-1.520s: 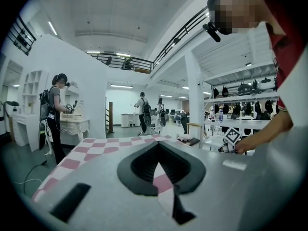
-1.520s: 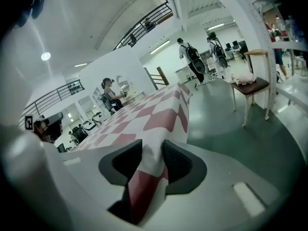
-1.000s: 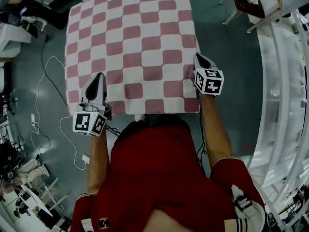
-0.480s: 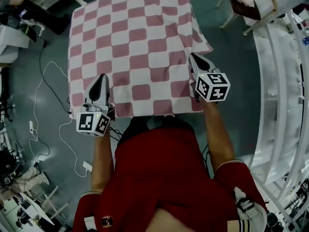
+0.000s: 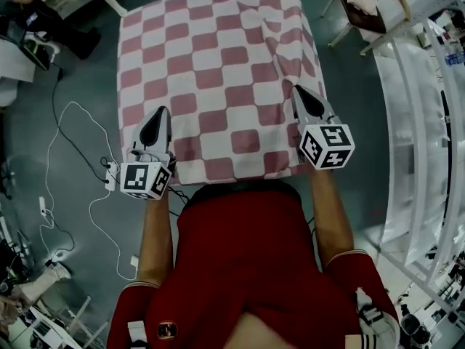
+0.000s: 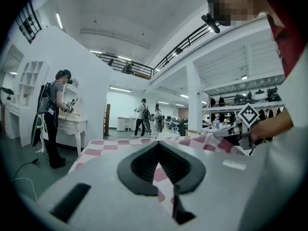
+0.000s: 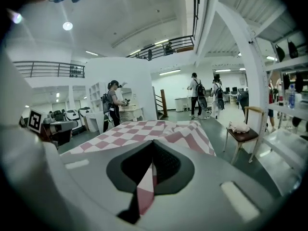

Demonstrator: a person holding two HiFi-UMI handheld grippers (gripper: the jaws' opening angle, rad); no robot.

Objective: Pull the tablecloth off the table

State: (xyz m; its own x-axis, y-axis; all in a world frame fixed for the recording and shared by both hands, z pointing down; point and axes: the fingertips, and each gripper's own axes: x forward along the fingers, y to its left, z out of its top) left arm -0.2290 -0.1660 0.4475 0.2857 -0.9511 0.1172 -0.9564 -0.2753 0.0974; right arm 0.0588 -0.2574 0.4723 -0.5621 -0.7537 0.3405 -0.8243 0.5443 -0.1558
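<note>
The red-and-white checked tablecloth [image 5: 218, 78] lies spread over the table ahead of me, rumpled along its right side [image 5: 298, 49]. My left gripper [image 5: 156, 122] is shut on the cloth's near left corner. My right gripper [image 5: 304, 97] is shut on the near right corner. In the left gripper view a strip of cloth [image 6: 161, 177] is pinched between the closed jaws of the left gripper [image 6: 158, 170]. In the right gripper view the right gripper [image 7: 149, 174] clamps a checked fold [image 7: 144, 191], and the tablecloth [image 7: 139, 129] stretches away beyond it. The table itself is hidden under the cloth.
A wooden chair [image 5: 363, 6] holding a light bundle stands at the far right. White shelving [image 5: 421, 122] runs down the right side. Cables [image 5: 73, 144] and a power strip [image 5: 110, 177] lie on the floor at left. Several people [image 6: 53, 114] stand at desks behind.
Both grippers have drawn back toward me with the cloth's near edge. The cloth has slid along and its right side has wrinkled and folded.
</note>
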